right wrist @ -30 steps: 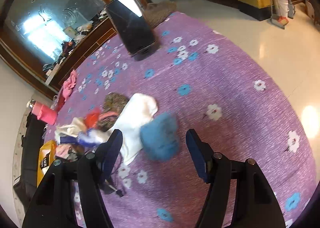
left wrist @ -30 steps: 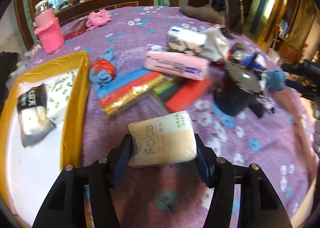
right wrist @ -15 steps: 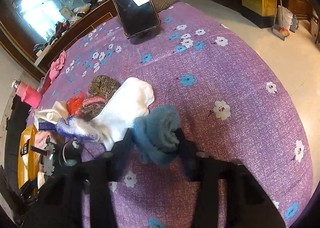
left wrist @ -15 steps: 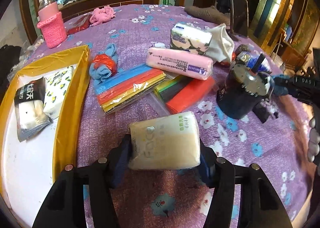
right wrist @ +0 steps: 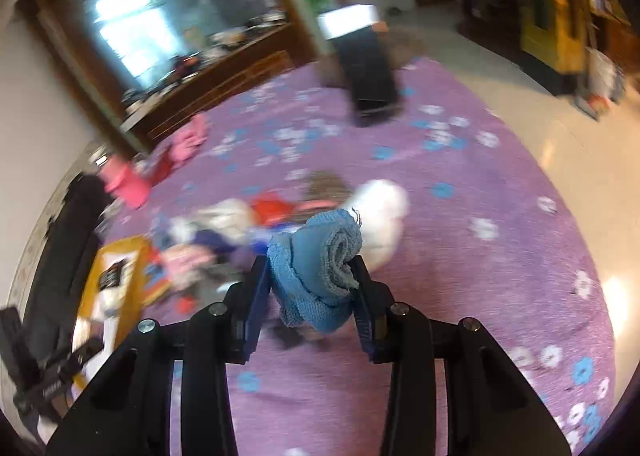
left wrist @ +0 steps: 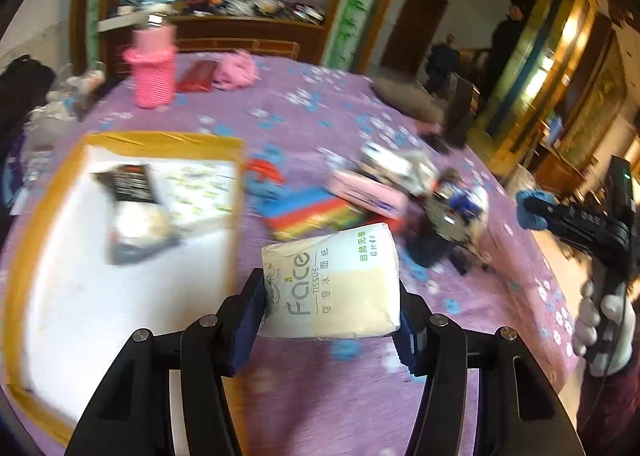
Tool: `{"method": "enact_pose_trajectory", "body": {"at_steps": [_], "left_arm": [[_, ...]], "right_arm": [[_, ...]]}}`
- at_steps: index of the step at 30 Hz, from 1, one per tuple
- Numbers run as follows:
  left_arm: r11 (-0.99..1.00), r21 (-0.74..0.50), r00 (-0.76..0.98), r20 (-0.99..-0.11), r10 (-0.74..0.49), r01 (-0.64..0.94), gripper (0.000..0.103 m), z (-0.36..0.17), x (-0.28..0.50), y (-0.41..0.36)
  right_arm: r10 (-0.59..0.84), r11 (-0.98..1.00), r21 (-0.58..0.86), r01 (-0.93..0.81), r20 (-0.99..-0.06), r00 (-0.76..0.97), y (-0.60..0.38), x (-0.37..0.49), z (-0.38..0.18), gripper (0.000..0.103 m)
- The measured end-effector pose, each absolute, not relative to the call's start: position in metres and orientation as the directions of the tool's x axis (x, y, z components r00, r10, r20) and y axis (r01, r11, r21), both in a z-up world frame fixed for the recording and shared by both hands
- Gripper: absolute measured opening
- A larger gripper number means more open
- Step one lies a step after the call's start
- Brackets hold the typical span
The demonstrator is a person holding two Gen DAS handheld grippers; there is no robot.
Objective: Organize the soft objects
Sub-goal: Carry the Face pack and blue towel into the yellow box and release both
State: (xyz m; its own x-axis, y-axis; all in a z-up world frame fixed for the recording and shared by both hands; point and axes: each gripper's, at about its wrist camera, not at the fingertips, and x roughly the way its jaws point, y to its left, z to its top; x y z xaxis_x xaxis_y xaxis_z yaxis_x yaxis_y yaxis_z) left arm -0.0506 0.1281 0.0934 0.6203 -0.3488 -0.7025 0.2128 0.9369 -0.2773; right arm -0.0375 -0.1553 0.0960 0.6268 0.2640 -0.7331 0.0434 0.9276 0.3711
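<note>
Two loads ride clamped: left gripper (left wrist: 332,320) pinches tissue pack (left wrist: 332,284) crosswise, yellow-rimmed tray (left wrist: 132,142) ahead-left of its jaws; right gripper (right wrist: 310,298) squeezes rolled blue towel (right wrist: 316,268).

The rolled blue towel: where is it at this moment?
In the right wrist view the rolled blue towel sits centre frame, clamped in the right gripper, just in front of the white cloth on the purple tablecloth.

tissue pack (left wrist: 332,288) — "face tissue", "6"
</note>
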Motion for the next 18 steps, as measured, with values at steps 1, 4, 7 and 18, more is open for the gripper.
{"method": "enact_pose_trajectory", "body": {"at_steps": [1, 4, 7, 18], "left_arm": [[0.944, -0.267, 0.634, -0.700, -0.327, 0.193, 0.055, 0.096, -0.053, 0.140], [0.965, -0.231, 0.663, -0.703, -0.256, 0.127, 0.056, 0.102, -0.056, 0.176], [0.980, -0.194, 0.676, -0.717, -0.169, 0.040, 0.056, 0.103, -0.052, 0.217], [0.975, -0.186, 0.608, -0.791, -0.073, -0.124, 0.056, 0.081, 0.015, 0.289]], "right_arm": [[0.292, 0.926, 0.377, 0.007, -0.729, 0.620, -0.139, -0.036, 0.100, 0.037], [0.364, 0.915, 0.396, -0.081, -0.720, 0.590, -0.095, -0.030, 0.104, 0.037], [0.425, 0.899, 0.409, -0.159, -0.718, 0.551, -0.050, -0.022, 0.103, 0.037], [0.515, 0.845, 0.387, -0.368, -0.772, 0.371, 0.122, 0.021, 0.076, 0.037]]}}
